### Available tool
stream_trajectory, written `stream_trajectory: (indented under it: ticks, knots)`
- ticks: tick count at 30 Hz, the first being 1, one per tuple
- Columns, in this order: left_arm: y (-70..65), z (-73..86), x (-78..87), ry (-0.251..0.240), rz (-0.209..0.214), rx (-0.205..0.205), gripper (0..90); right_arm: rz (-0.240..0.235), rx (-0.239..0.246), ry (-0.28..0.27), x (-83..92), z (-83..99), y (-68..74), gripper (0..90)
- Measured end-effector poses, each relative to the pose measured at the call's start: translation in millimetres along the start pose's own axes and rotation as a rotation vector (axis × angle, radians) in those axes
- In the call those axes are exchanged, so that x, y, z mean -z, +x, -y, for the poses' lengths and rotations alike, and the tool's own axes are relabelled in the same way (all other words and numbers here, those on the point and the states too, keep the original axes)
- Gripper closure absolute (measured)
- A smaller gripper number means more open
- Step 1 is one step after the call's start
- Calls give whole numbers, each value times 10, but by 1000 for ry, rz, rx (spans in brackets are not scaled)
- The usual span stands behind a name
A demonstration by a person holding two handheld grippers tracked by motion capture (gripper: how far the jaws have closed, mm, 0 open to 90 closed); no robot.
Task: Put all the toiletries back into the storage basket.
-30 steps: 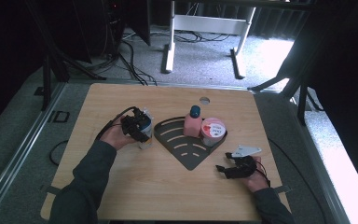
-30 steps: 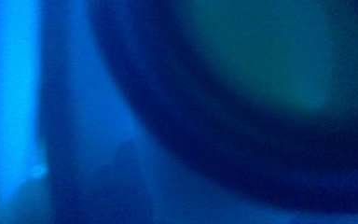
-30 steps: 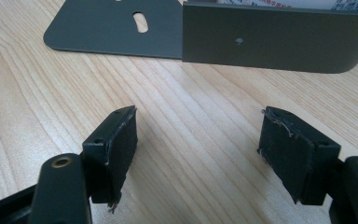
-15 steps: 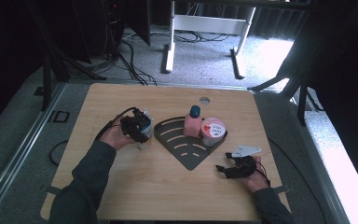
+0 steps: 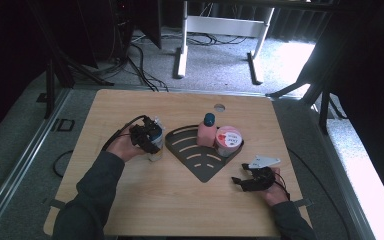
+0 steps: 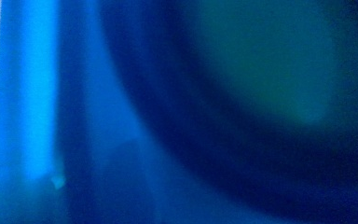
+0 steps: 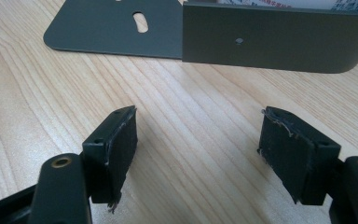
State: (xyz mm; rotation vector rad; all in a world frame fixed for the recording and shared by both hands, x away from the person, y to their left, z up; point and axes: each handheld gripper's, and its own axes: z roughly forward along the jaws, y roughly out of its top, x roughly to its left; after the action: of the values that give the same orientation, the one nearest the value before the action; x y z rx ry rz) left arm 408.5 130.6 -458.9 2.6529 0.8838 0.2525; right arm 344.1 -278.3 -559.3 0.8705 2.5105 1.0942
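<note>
Wooden tabletop (image 5: pixel 180 200): left gripper (image 5: pixel 147 137) clamped on blue-capped bottle (image 5: pixel 156 149), right gripper (image 7: pixel 198 154) wide, empty. Could topple bottle against corner rack (image 5: pixel 200 167) wall if rushed.

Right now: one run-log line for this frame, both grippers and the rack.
left gripper: on clear blue-capped bottle, beside rack | right gripper: open, empty, over table | corner rack: holds pink bottle, pink-lidded tub

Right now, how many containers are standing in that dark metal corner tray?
2: a pink bottle with a dark blue cap and a round pink-lidded tub beside it, both at the dark metal corner tray's back wall. Nothing seems hidden behind them.
</note>
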Motion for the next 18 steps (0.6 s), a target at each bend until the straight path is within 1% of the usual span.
stream_trajectory:
  ticks: [4,11,18]
  knots:
    - [-3,0,31,-6,2,-5,559,0,1,0,0,0,0,275]
    - [4,9,51,-15,0,3,558,0,1,0,0,0,0,275]
    - [8,1,63,-16,0,2,558,0,0,0,0,0,0,275]
